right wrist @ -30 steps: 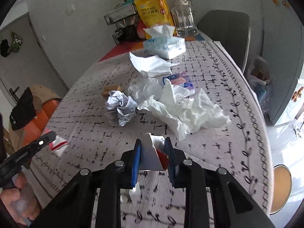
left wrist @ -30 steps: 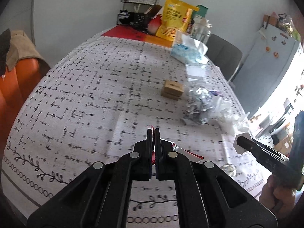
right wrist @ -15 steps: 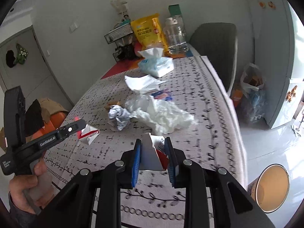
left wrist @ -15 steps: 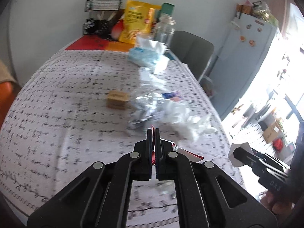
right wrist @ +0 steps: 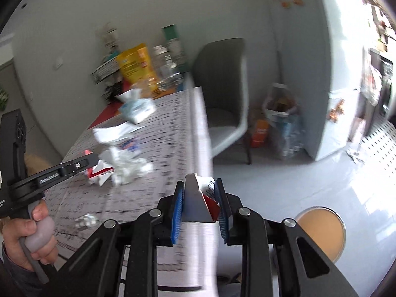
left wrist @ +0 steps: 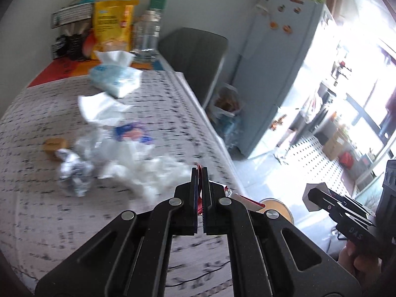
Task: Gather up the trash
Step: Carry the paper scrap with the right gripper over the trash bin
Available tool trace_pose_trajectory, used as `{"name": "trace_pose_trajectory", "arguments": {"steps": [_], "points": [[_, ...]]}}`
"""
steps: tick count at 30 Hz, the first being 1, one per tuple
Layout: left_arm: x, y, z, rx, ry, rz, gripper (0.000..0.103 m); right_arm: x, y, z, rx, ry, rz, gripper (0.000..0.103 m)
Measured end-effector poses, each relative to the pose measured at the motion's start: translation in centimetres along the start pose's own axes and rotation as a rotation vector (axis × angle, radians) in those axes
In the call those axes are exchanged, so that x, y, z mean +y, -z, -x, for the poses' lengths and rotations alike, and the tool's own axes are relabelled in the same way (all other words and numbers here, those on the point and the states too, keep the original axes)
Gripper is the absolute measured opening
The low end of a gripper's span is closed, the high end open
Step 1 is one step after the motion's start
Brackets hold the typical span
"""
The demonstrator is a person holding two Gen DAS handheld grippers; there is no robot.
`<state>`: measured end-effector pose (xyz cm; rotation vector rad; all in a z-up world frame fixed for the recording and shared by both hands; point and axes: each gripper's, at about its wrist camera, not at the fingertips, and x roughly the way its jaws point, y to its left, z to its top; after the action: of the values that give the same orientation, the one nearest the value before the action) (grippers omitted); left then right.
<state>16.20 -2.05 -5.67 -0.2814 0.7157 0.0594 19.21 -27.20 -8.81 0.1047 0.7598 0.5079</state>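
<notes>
Tongs both loaded. Left tongs [left wrist: 201,173] are clamped fully together on a flat red-and-white wrapper [left wrist: 243,201], which sticks out to the right of the jaws; from the right wrist view the same wrapper [right wrist: 100,170] hangs at the tong tips above the worktop [left wrist: 37,198]. Right tongs [right wrist: 201,185] are partly closed, pinching a grey-and-red folded carton piece [right wrist: 198,204] between the blue pads [right wrist: 178,205]. A hand [right wrist: 29,237] grips the left tool's handle. Remaining trash sits on the patterned worktop cloth: crumpled foil ball [left wrist: 71,170], white tissue heap [left wrist: 148,173], blue-orange packet [left wrist: 131,132], small brown box [left wrist: 55,144], loose white paper [left wrist: 99,106]. Tissue pack [left wrist: 115,79] and yellow bag [left wrist: 112,27] are at the far end. Round bin [right wrist: 320,232] stands on the floor beside the worktop, below the right tongs. Both views are blurred.
</notes>
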Motion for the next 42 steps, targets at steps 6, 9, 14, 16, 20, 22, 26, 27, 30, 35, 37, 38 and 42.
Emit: {"name": "trace_pose_trajectory", "arguments": {"steps": [6,9,14,16,20,22,26,27,30,35,37,38,42], "points": [[-5.4,-0.2,-2.8,0.035,0.047,-0.059,0.003,-5.8,0.8,1.0,-0.009,0.078,-0.092,0.025],[-8.0,-0.3,-4.5,0.059,0.069,-0.087,0.003,-8.7,1.2,1.3,-0.019,0.119,-0.149,0.025],[-12.7,0.3,-7.6,0.103,0.110,-0.134,0.003,-13.8,2.6,1.3,-0.018,0.202,-0.245,0.026],[-14.3,0.6,-8.9,0.127,0.124,-0.151,0.003,-16.1,3.5,1.0,-0.005,0.235,-0.271,0.026],[-16.5,1.5,-11.2,0.167,0.127,-0.168,0.003,-20.2,5.3,-0.7,0.026,0.286,-0.307,0.026],[-17.2,1.8,-12.5,0.191,0.119,-0.169,0.003,-22.3,6.1,-1.8,0.042,0.309,-0.326,0.026],[-18.2,2.3,-14.5,0.225,0.097,-0.182,0.003,-25.6,6.9,-3.4,0.048,0.335,-0.365,0.026],[-18.4,2.4,-15.0,0.233,0.094,-0.184,0.003,-26.4,7.0,-3.7,0.046,0.347,-0.373,0.026],[-19.2,2.7,-16.3,0.255,0.084,-0.197,0.003,-27.7,7.4,-4.4,0.030,0.363,-0.393,0.032],[-21.4,3.1,-18.2,0.294,0.105,-0.223,0.003,-29.2,8.1,-4.6,0.012,0.379,-0.425,0.065],[-22.9,3.5,-19.0,0.311,0.128,-0.245,0.003,-29.5,8.5,-3.6,0.004,0.380,-0.437,0.067],[-23.8,3.8,-19.5,0.322,0.142,-0.257,0.003,-29.8,8.7,-3.0,-0.003,0.391,-0.446,0.069],[-26.9,5.0,-21.7,0.374,0.186,-0.292,0.003,-30.9,9.8,0.5,-0.039,0.437,-0.482,0.072]]}}
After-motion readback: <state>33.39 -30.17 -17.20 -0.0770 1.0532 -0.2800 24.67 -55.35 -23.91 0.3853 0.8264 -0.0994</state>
